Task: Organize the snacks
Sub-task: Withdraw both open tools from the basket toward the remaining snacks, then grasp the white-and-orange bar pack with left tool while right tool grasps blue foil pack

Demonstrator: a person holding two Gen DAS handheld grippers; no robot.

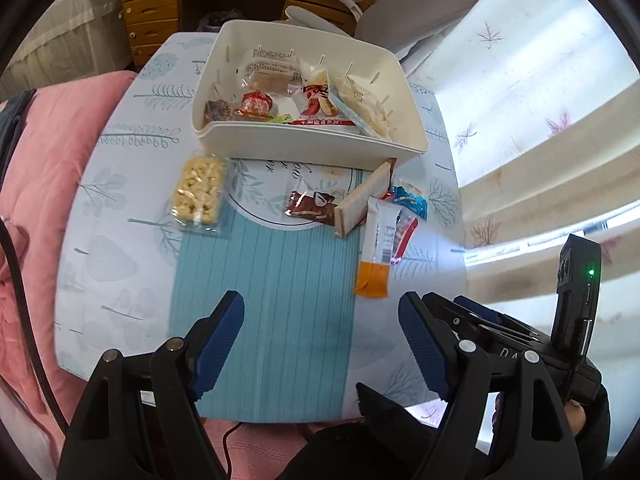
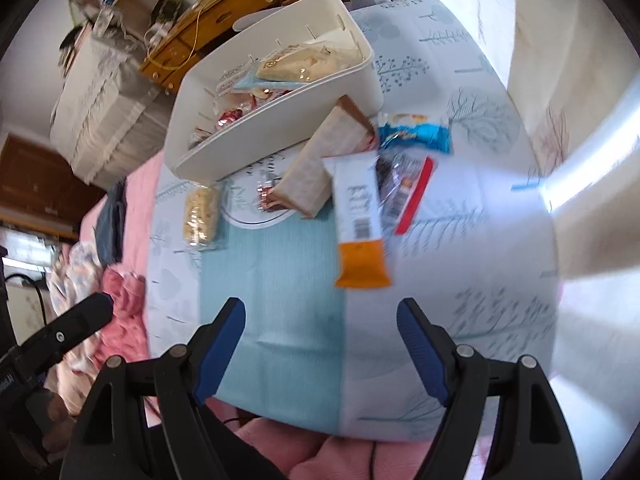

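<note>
A white bin (image 1: 304,142) (image 2: 280,128) holds several wrapped snacks at the far side of the small table. In front of it lie a puffed-rice bar (image 1: 199,192) (image 2: 201,215), a brown chocolate pack (image 1: 310,208), a pale wafer pack (image 1: 362,198) (image 2: 320,160), a white-and-orange bar (image 1: 376,250) (image 2: 360,224), a red-edged clear pack (image 2: 408,188) and a blue pack (image 1: 410,200) (image 2: 416,132). My left gripper (image 1: 320,340) is open and empty above the near teal mat. My right gripper (image 2: 320,344) is open and empty, just short of the white-and-orange bar.
The table wears a leaf-print cloth (image 1: 120,240) with a teal mat (image 1: 272,300). Pink bedding (image 1: 36,184) lies to the left. A wooden desk (image 1: 160,4) and a grey chair (image 1: 416,0) stand behind. A curtain (image 1: 540,120) hangs at the right.
</note>
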